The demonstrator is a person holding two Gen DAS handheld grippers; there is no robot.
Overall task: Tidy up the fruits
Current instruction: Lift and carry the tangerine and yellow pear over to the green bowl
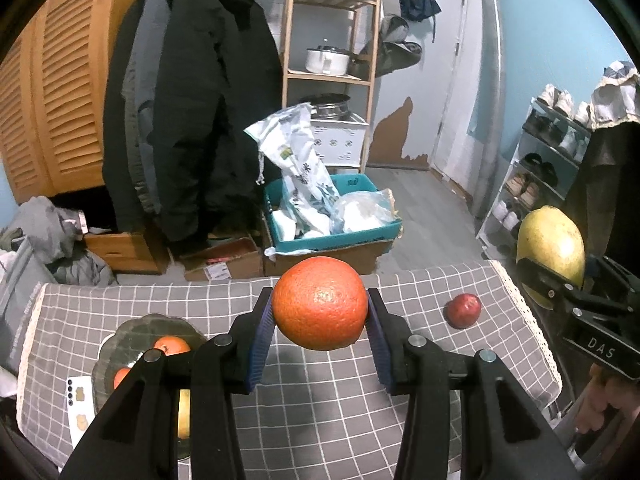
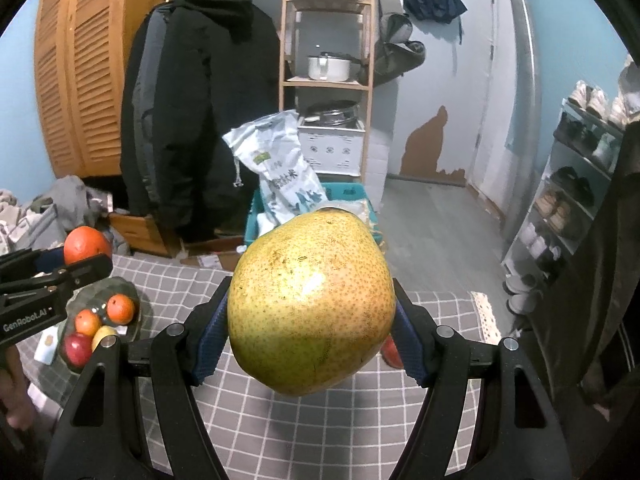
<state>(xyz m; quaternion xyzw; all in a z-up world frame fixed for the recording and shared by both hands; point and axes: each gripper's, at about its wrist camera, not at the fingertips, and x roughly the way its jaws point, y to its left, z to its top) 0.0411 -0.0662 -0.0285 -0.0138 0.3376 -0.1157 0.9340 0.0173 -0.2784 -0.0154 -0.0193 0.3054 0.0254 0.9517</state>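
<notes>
The left gripper (image 1: 320, 320) is clamped on a big orange (image 1: 320, 303), blue pads pressed to either side of it, the fruit lifted clear above the grey checked tablecloth (image 1: 312, 408). The right gripper (image 2: 312, 336) has its jaws spread wide and squeezed onto a large yellow-green pomelo (image 2: 311, 304) — speckled skin, a bright glare spot on its front — and it too hangs above the cloth.

Below and to the left of the orange sits a dark green plate (image 2: 138, 308) with fruit already on it: two small oranges (image 2: 120, 308), a red apple (image 2: 77, 350) and something yellow (image 2: 104, 334), all bunched together and touching. A small white card (image 1: 80, 404) lies just beside the plate, nearer the table's left edge. Over on the right side of the cloth a lone red apple (image 1: 464, 310) rests by itself, well apart from the plate; from the right wrist view only a sliver of it peeks out behind the pomelo.

Beyond the table's far edge, on the floor, stands a teal bin (image 1: 336, 236) stuffed with a printed white sack and plastic bags, cardboard boxes (image 1: 224, 260) beside it. Further back hang black coats (image 1: 188, 100), then a wooden shelf (image 1: 332, 76) carrying a white pot, and a shoe rack (image 1: 536, 176) along the right wall.
</notes>
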